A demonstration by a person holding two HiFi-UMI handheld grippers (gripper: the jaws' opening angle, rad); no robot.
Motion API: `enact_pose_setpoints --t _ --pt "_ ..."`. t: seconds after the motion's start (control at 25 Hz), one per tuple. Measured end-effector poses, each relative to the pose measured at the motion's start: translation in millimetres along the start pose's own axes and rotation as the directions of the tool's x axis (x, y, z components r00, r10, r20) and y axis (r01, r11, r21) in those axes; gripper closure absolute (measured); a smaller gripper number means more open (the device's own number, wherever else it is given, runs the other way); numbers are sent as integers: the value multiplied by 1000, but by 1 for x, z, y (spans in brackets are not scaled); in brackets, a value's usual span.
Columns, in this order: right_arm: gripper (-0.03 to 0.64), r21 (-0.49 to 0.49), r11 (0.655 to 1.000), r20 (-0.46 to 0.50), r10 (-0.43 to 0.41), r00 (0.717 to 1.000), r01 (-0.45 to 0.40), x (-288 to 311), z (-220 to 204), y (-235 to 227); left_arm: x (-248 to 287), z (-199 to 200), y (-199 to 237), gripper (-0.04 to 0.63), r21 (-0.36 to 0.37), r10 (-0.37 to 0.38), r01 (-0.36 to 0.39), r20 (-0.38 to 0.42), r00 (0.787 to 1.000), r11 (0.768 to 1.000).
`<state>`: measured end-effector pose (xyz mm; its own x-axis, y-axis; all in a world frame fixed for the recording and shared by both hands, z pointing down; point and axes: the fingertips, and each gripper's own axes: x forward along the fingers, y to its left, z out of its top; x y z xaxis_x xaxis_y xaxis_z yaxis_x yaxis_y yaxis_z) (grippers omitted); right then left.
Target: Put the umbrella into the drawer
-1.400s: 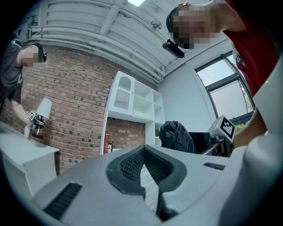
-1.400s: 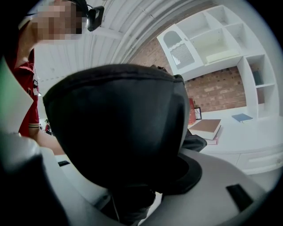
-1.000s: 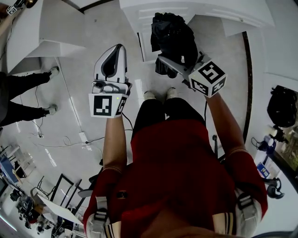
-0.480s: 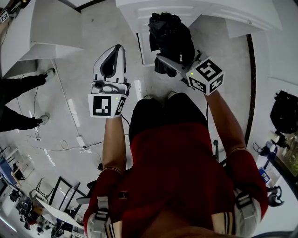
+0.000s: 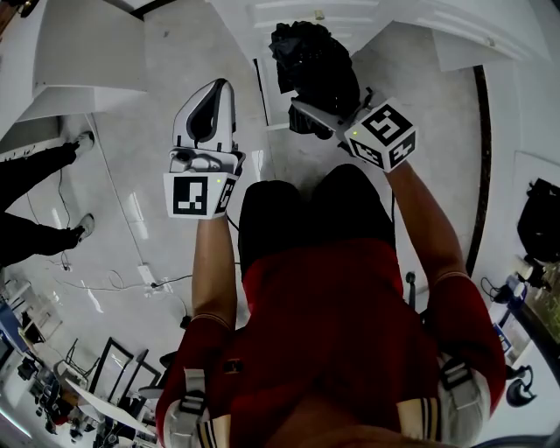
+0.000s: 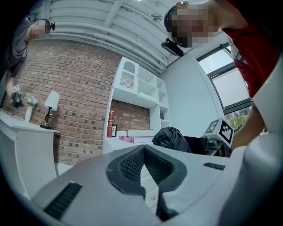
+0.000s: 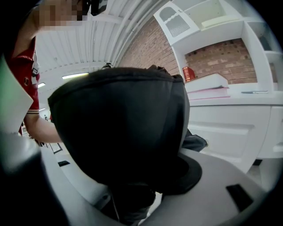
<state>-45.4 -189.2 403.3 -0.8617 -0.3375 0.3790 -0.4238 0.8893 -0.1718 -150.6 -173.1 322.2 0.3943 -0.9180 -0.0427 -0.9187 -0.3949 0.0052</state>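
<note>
Above the pale floor (image 5: 166,61) before a white cabinet (image 7: 225,126), right claw (image 5: 306,112) grasps umbrella (image 5: 315,61), left claw (image 5: 219,87) clenched.

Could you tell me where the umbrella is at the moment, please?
In the head view the black umbrella is at top centre, clamped in the right gripper, to the right of the left gripper and in front of the white cabinet.

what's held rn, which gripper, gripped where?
Right gripper is clamped on the black umbrella, across its bundled fabric body; the handle isn't visible. Left gripper holds nothing, jaws together.
</note>
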Motion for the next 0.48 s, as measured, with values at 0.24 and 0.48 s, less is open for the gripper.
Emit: enact_pose_setpoints --t 0.24,0.48 --pt "354 -16 1000 -17 11 1000 -11 34 -42 -9 -3 -51 12 589 -6 4 -4 1 1000 1000" --pt "354 -45 999 -47 15 999 -17 65 -101 -23 -4 -111 19 589 -7 21 -21 14 1000 1000"
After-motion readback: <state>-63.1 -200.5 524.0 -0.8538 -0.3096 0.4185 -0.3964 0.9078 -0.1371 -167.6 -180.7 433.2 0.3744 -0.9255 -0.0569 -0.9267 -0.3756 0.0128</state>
